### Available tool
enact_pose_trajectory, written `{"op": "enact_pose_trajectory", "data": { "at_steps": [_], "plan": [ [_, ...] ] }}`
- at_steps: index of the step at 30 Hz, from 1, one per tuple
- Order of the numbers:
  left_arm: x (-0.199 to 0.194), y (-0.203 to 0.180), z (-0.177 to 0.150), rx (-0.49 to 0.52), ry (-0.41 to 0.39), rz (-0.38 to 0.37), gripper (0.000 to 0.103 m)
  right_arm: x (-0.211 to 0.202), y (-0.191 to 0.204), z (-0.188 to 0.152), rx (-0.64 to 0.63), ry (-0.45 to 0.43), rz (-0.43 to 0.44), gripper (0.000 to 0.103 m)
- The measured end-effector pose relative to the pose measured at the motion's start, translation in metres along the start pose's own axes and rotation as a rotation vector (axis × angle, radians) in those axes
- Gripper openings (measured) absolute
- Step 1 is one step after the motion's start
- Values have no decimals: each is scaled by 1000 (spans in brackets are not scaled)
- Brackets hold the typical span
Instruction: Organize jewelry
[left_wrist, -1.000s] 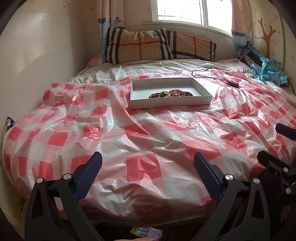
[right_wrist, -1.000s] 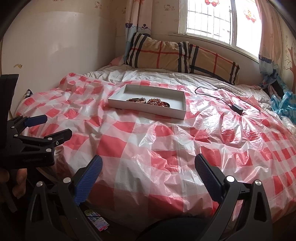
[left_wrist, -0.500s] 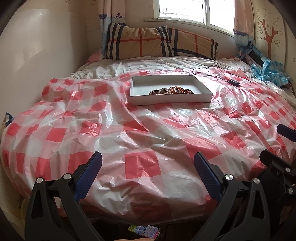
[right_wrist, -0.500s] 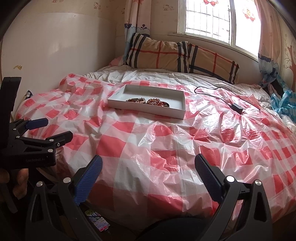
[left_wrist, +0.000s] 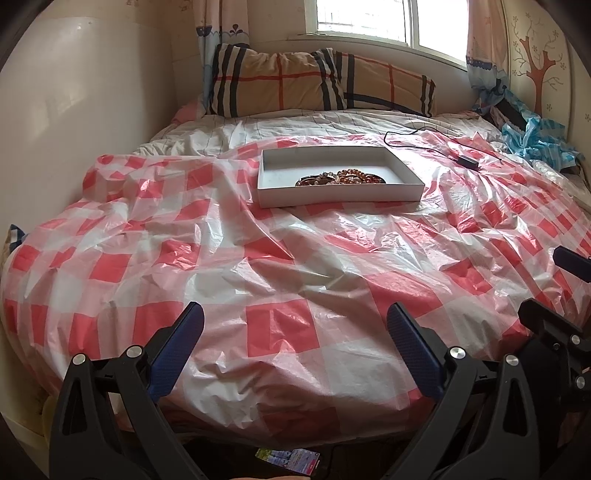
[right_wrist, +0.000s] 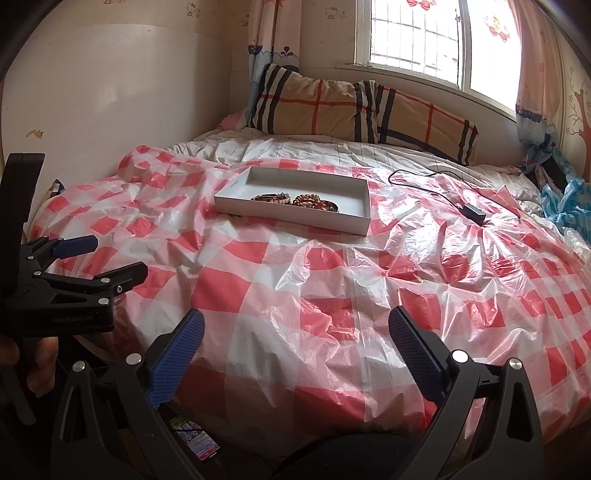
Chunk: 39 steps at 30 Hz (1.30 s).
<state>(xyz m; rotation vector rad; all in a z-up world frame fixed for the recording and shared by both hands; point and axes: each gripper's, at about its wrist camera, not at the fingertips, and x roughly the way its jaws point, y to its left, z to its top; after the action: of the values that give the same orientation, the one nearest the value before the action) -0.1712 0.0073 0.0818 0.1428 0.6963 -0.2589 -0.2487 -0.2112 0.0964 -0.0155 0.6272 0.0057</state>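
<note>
A white tray (left_wrist: 340, 192) sits toward the far middle of the sheet (left_wrist: 280, 266) covering a bed, with beaded bracelets (left_wrist: 340, 178) heaped along the tray's near wall. Left gripper (left_wrist: 293, 334) and right gripper (right_wrist: 295, 332) hover at the sheet's near edge, well apart from the tray, both spread wide and grasping nothing. A black cable (right_wrist: 443, 188) lies near the sheet's far right corner.
</note>
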Motion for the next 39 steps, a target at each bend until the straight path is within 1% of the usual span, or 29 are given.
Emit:
{"op": "enact_pose_trajectory", "data": {
  "at_steps": [24, 27, 30, 32, 33, 35, 39],
  "plan": [
    [0, 1, 1, -19, 0, -20, 95, 1, -4, 0, 14, 2, 4, 96],
    [-1, 3, 1, -35, -10, -37, 95, 1, -5, 0, 14, 1, 4, 96],
    [1, 5, -1, -61, 4, -97, 95, 1, -6, 0, 15, 2, 6, 96],
    [2, 5, -3, -62, 9, -111, 95, 2, -8, 0, 22, 4, 8, 96],
    [3, 3, -4, -46, 10, -96, 95, 2, -8, 0, 27, 4, 10, 96],
    [5, -4, -6, 3, 15, -44, 95, 1, -11, -1, 41, 2, 15, 96],
    [11, -9, -6, 39, 35, 13, 95, 1, -16, 0, 69, 2, 23, 96]
  ]
}}
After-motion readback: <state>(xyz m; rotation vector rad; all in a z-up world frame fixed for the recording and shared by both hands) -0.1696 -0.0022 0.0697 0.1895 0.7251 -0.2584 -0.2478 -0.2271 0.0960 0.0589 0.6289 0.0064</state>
